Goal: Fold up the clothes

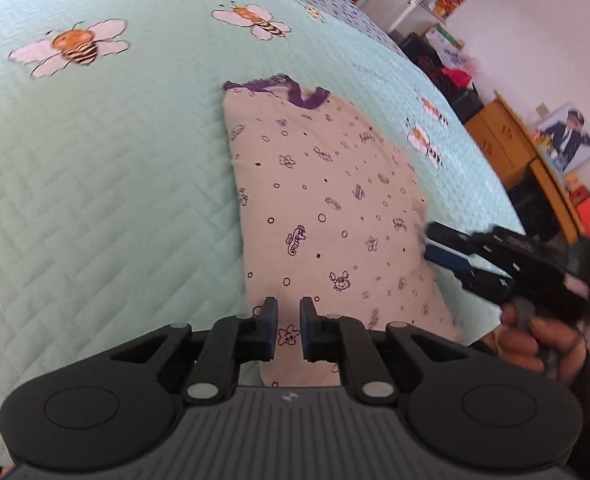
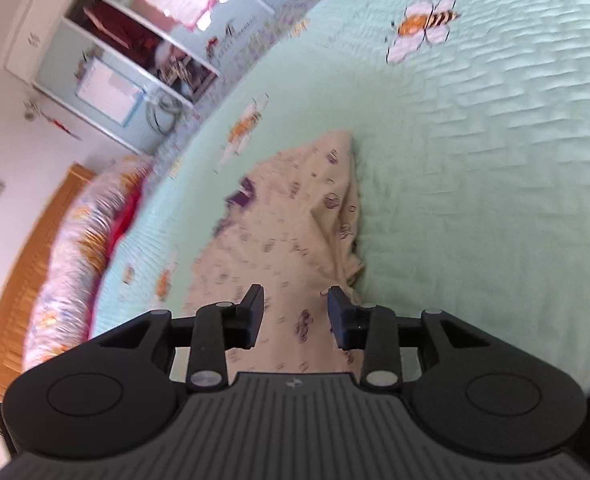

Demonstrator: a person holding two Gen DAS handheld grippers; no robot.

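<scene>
So on the far left there's the mint-green quilted bedspread [image 1: 95, 168] with big cartoon bees printed on it, and it pretty much fills the left wrist view. Moving right, the cream-coloured folded garment with little purple sea-creature doodles and a purple trim [image 1: 327, 208] lies flat on that bedspread, trim end pointing away from the camera. The left gripper [image 1: 288, 326] hangs right over the garment's near end with its jaws a little apart and nothing pinched between them, just fabric showing through the gap. Further right, the right gripper [image 1: 435, 242] sits at the garment's right edge, held by a hand [image 1: 535, 340], but from this angle I can't tell if it touches the cloth. In its own blurry view the right gripper [image 2: 296, 310] has its jaws spread wide over the same garment [image 2: 295, 208], empty, with a bunched-up fold along the cloth's right side. Past the bed on the right of the left view is a wooden cabinet [image 1: 503, 140] against the wall.
</scene>
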